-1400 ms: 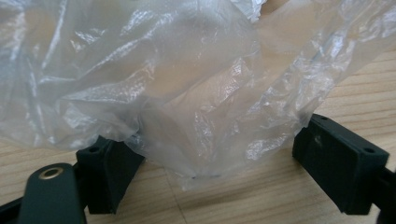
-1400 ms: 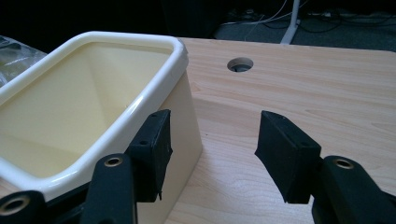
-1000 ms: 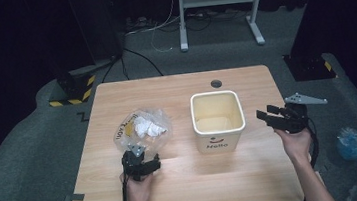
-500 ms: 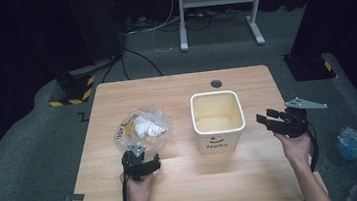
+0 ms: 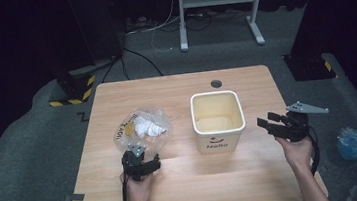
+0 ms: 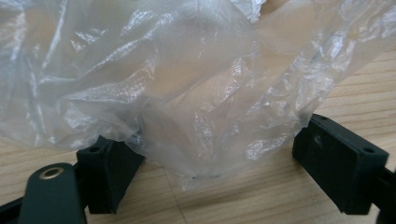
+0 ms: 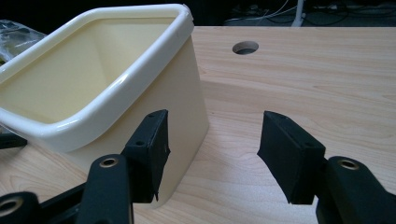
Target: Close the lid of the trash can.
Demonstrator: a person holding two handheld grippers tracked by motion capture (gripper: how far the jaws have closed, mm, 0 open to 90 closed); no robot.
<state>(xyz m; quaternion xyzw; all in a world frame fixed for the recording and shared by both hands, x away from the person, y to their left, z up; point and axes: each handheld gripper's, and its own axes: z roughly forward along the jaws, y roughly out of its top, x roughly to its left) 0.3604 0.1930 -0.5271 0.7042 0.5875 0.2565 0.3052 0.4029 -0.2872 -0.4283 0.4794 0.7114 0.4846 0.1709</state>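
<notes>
Landmark = the cream bin (image 5: 218,119) w/ "Hello" on its front, standing upright near the middle of the wooden table (image 5: 191,189).

Nearest the person, left of the bin: left gripper (image 5: 139,161) sits low on the table, held in the left hand (image 5: 136,189), cable trailing back toward the table's near edge. Its tongs are apart – in the left gripper view the clear plastic bag (image 6: 187,93) hangs down between the two pads (image 6: 339,165), its crumpled lower edge close to the left one, well off the right one; not pinched.

Right of the bin, at about its front line: right gripper (image 5: 273,122) held above the table's right edge by the right hand (image 5: 296,151), grey three-cornered plate on top, tips aimed at the bin's right wall but apart from it. Tongs apart and have just been opening, nothing between them – the right gripper view looks past them at the bin's (image 7: 93,88) corner and bare wood.

Farther, left of the bin: the plastic bag (image 5: 142,129) lies on the table just beyond the left gripper, crumpled white stuff (image 5: 148,129) and a yellow bit inside.

Beyond the bin: a round cable hole (image 5: 216,83) near the table's far edge.
</notes>
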